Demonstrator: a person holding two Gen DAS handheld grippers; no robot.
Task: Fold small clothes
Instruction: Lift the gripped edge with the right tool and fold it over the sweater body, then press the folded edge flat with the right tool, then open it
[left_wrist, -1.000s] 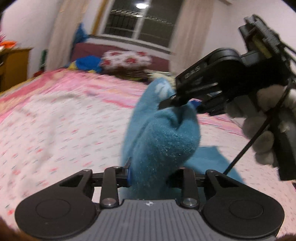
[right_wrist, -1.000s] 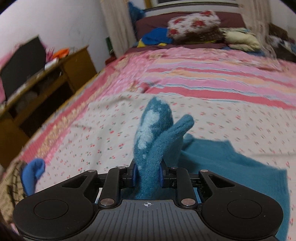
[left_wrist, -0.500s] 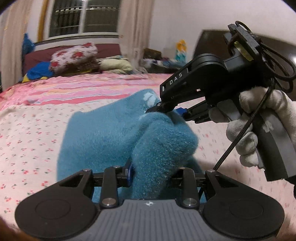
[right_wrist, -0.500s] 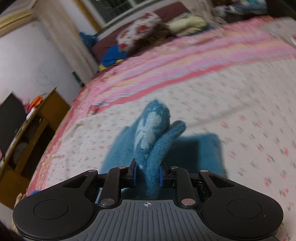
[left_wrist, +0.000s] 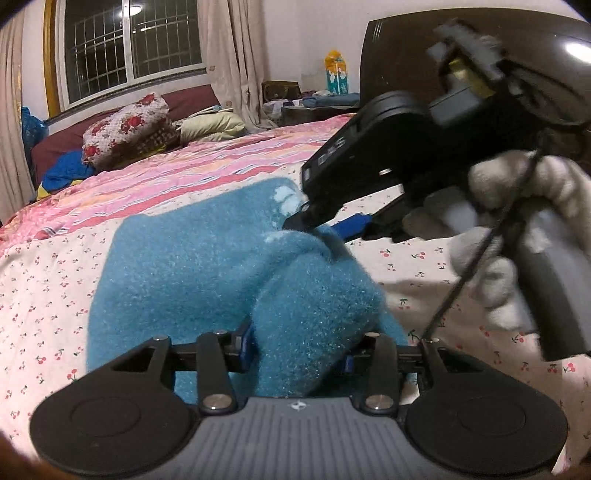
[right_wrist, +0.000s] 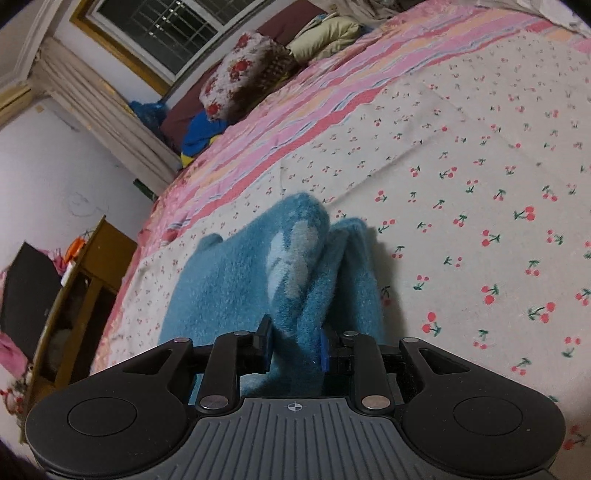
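Fluffy teal fleece, the small garment (left_wrist: 173, 266) lies mostly flat on the cherry-print bedspread (left_wrist: 44, 295), and I keep one bunched corner in each tool so the folded half comes down square over the rest. On the left, my left gripper (left_wrist: 299, 343) has a thick wad of the fleece between its fingers (left_wrist: 244, 341); the jaws have just been opening, standing partly apart, and the pile fills the gap, so I cannot tell whether the pads still press. Further right, my right gripper (right_wrist: 295, 345) carries the other corner, the one with the pale patch, pointing down toward the bed. Its jaws have also just been widening, with cloth between them. I judge this the letting-go after laying the fold, low enough that nothing flops askew.
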